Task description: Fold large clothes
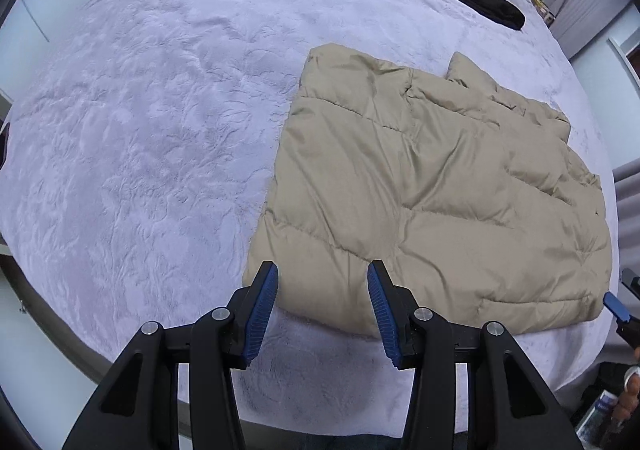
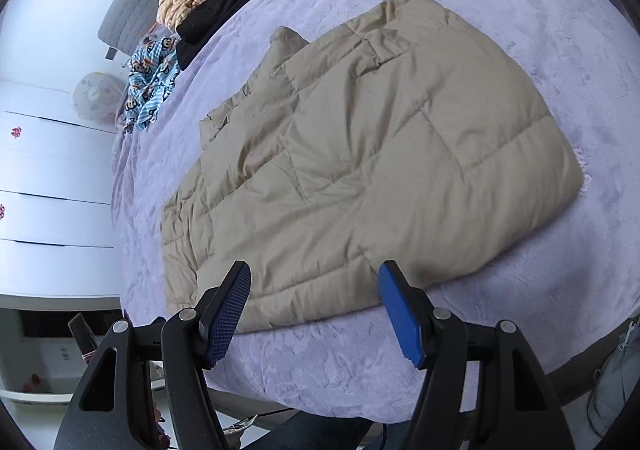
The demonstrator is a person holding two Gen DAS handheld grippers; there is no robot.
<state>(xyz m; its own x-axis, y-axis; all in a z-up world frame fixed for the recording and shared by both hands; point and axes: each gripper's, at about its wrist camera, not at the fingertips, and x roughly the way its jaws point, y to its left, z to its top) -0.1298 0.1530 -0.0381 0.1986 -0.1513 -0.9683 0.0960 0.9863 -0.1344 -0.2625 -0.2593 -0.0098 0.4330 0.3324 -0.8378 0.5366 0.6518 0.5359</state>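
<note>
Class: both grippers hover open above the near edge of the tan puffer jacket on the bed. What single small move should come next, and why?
Probably lower both grippers to the jacket's near hem. The tan puffer jacket lies flat; the left gripper and right gripper are open and empty.

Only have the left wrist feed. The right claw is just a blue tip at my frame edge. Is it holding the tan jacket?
Observer: No. The right claw is open, with nothing between its pads. The tan jacket lies flat beyond it.
Operator: Anything on the floor on that side?
Observer: A grey bag sits low beside the bed, at the right of the picture.
Operator: What's past the bed's other side?
Observer: White drawers, with a round patterned object near them.
</note>
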